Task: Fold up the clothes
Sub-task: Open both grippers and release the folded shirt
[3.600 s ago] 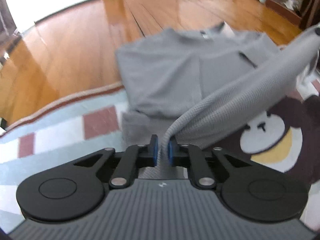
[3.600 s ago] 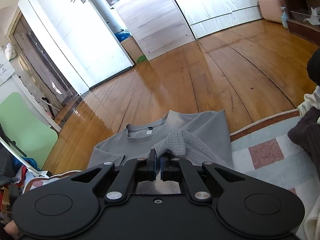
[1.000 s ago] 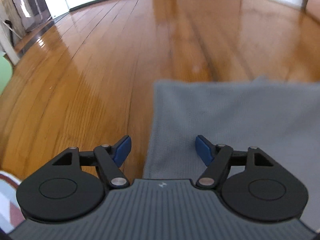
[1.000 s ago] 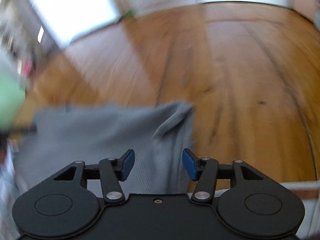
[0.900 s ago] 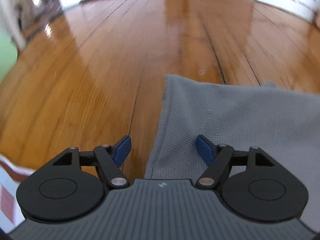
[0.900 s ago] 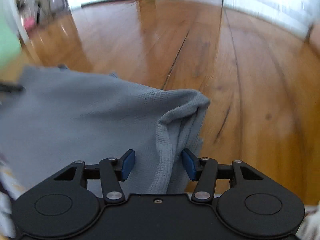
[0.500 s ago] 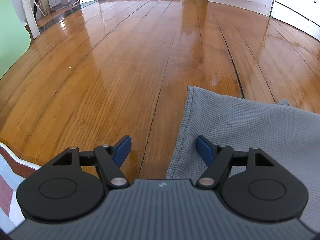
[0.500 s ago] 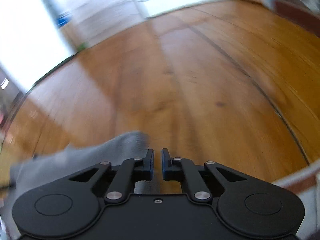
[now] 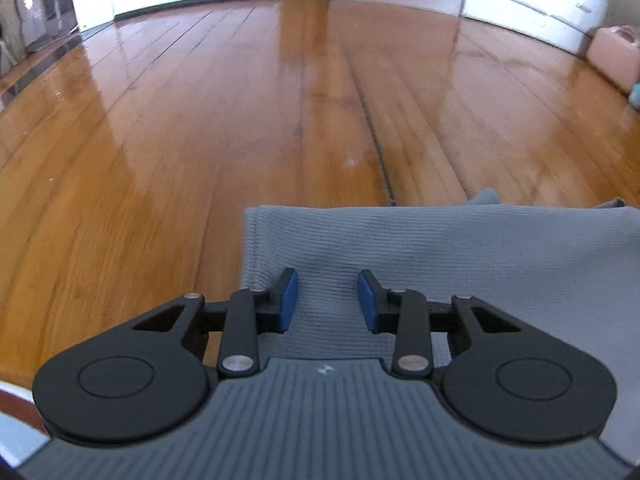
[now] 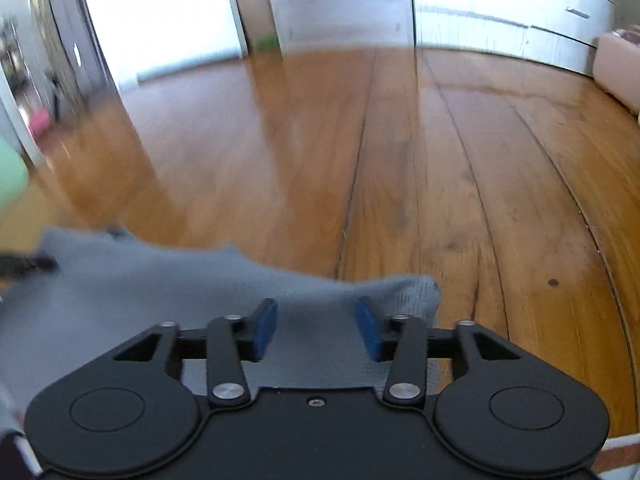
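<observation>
The folded grey waffle-knit cotton shirt (image 9: pixel 460 248) lies flat on the glossy orange-brown plank floor (image 9: pixel 240 120), its far edge toward twelve o'clock, with the left gripper (image 9: pixel 328 300) and right gripper (image 10: pixel 316 328) both spread wide above it, holding nothing.

A room in a home. A glossy, honey-coloured wooden plank floor (image 9: pixel 280 92) runs back to white doors and a white chest of drawers (image 10: pixel 560 12). A pale pink case (image 9: pixel 612 56) sits by the wall, and a grey knitted garment (image 9: pixel 460 248) lies on the floor.
</observation>
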